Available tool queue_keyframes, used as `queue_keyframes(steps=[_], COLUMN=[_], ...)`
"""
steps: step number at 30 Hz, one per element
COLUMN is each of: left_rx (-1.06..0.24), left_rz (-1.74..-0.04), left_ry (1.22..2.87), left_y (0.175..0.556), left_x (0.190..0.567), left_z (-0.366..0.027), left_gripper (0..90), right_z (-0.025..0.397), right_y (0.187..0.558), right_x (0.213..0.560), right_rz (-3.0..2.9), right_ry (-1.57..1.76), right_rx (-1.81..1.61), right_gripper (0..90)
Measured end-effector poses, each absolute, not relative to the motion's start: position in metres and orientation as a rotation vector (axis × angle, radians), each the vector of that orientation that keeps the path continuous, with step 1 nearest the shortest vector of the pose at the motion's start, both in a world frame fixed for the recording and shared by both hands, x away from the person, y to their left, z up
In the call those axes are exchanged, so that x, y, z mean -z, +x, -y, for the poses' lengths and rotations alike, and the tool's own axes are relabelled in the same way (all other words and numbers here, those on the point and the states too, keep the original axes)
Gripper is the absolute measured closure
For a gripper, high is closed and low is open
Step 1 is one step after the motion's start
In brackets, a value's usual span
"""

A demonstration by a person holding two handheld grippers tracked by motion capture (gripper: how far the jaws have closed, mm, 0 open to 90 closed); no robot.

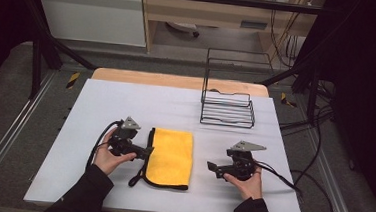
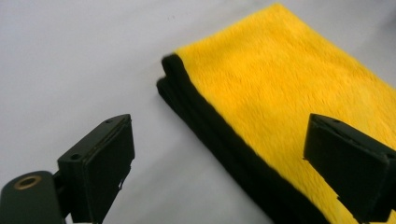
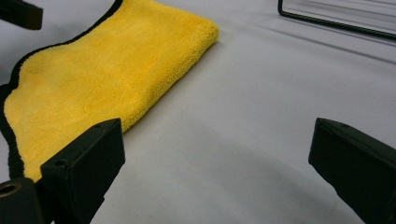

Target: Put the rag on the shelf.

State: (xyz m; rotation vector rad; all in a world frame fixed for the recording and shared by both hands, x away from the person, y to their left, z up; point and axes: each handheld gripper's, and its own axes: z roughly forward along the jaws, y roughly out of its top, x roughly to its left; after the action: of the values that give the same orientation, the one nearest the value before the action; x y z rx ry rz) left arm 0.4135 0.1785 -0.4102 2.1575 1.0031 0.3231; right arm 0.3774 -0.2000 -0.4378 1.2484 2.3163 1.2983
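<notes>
Yellow towel edge lies between left gripper's wide-open fingers.

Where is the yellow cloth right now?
In the high view, the yellow cloth lies folded on the table, between the left tool and right tool, nearer the left one.

L gripper fingers wide apart; R gripper same, both low, facing inward.
</notes>
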Motion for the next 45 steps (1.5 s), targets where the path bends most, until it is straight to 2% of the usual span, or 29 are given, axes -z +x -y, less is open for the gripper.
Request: queue_keyframes(steps=[6,9,15,17,22,28,39,45], left_rx=[-0.350,-0.342,-0.346,-0.343,-0.308,-0.280,-0.290,-0.252], left_rz=[-1.056,-1.104,-1.152,-1.162,-1.186,-1.188,-1.172,-1.167], left_ry=[2.128,2.074,2.096,2.106,2.092,2.101,2.131,2.126], left_y=[0.442,0.451,0.463,0.466,0.470,0.471,0.469,0.470], left_x=[0.407,0.411,0.424,0.428,0.434,0.438,0.441,0.443], left_z=[-0.170,-0.170,-0.169,-0.167,-0.167,-0.162,-0.157,-0.158], left_gripper=[15.1,21.8,29.7,37.1,49.3,59.8,66.9,72.3], right_z=[0.202,0.202,0.202,0.201,0.201,0.200,0.198,0.182], right_y=[0.375,0.375,0.375,0.375,0.375,0.376,0.380,0.390], right_x=[0.437,0.437,0.437,0.437,0.438,0.438,0.439,0.435], right_rz=[-2.304,-2.299,-2.300,-2.303,-2.302,-2.308,-2.300,-2.289], right_ry=[1.247,1.244,1.247,1.249,1.253,1.256,1.269,1.266], right_rx=[-1.289,-1.279,-1.280,-1.277,-1.280,-1.282,-1.301,-1.312], right_gripper=[3.5,3.3,3.3,3.3,3.6,4.1,4.6,4.5])
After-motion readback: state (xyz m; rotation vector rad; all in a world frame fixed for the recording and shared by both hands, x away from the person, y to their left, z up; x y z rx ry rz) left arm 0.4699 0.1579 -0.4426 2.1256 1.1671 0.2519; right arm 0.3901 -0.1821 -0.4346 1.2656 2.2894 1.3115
